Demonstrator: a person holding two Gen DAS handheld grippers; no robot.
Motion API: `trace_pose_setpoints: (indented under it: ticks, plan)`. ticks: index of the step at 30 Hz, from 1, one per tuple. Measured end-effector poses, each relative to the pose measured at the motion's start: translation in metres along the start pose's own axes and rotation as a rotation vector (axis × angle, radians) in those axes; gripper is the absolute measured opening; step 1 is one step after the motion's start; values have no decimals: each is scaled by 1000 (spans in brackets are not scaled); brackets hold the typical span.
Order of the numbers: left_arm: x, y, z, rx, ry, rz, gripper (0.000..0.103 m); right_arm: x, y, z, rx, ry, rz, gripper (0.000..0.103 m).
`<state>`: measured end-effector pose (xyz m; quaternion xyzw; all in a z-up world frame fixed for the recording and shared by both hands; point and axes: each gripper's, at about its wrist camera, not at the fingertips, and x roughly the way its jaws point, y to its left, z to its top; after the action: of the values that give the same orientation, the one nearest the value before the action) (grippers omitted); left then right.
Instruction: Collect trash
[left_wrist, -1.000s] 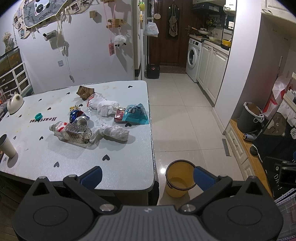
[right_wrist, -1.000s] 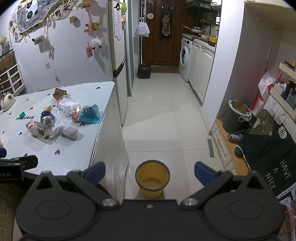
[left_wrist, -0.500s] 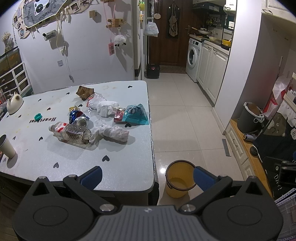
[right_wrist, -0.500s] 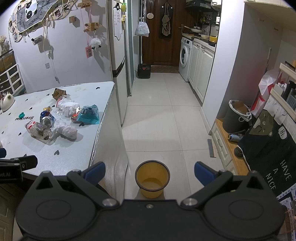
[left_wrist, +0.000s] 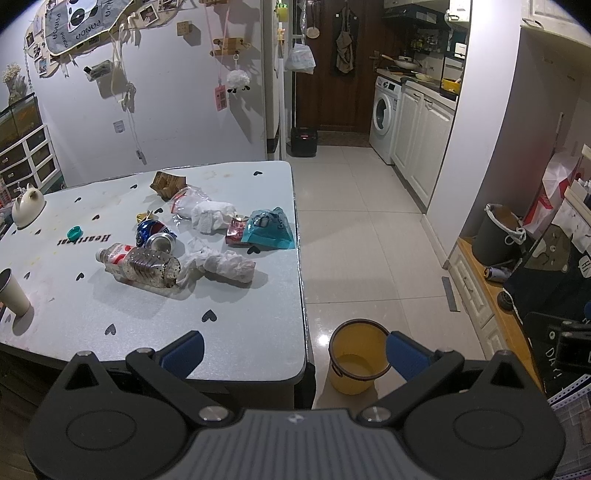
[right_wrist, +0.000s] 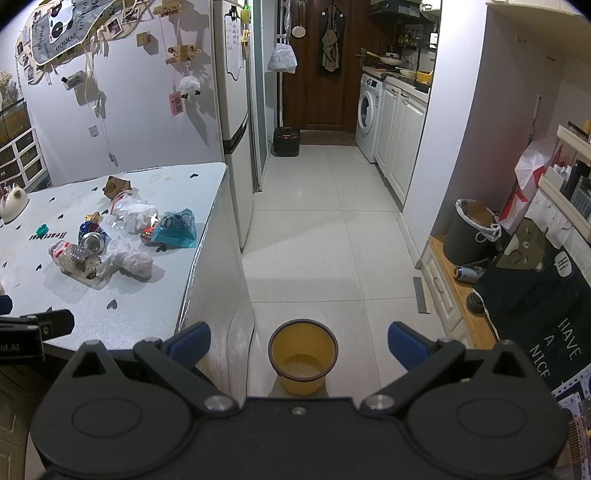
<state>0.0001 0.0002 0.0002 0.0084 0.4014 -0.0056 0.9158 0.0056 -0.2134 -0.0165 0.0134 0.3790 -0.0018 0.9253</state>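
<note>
Almost nothing is changing from a second ago: both views are sitting nearly where they were, the left one perhaps creeping a touch nearer the table (left_wrist: 229, 343). The left gripper (left_wrist: 295, 350) and right gripper (right_wrist: 299, 343) are both hanging with jaws spread wide and nothing between them. I'd judge the collecting is not yet starting; every piece is lying untouched and the yellow bucket (right_wrist: 303, 356) is looking empty.

The trash is sitting well ahead of the left jaws and off to their left side, clustered on the tabletop. A clear plastic bottle (left_wrist: 138, 264) is lying on its side, its base touching a crumpled white plastic wrap (left_wrist: 221, 264). Just beyond it a dented blue can (left_wrist: 155, 234) is lying with its mouth facing us. Farther ahead a teal snack bag (left_wrist: 269, 230) is resting over a red wrapper (left_wrist: 234, 236), beside a clear bag of wadded tissue (left_wrist: 207, 214). A small teal cap (left_wrist: 74, 232) is sitting apart, farther left.

The bucket is standing on the floor directly ahead between the right jaws, and just inside the left gripper's right-hand finger.
</note>
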Motion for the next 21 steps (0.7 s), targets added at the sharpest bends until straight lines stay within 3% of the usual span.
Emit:
trace_pose_setpoints:
  ticks: [21]
  plan:
    - [0,0,0,-1,0,-1,103,1,0,1,2,2,2,103]
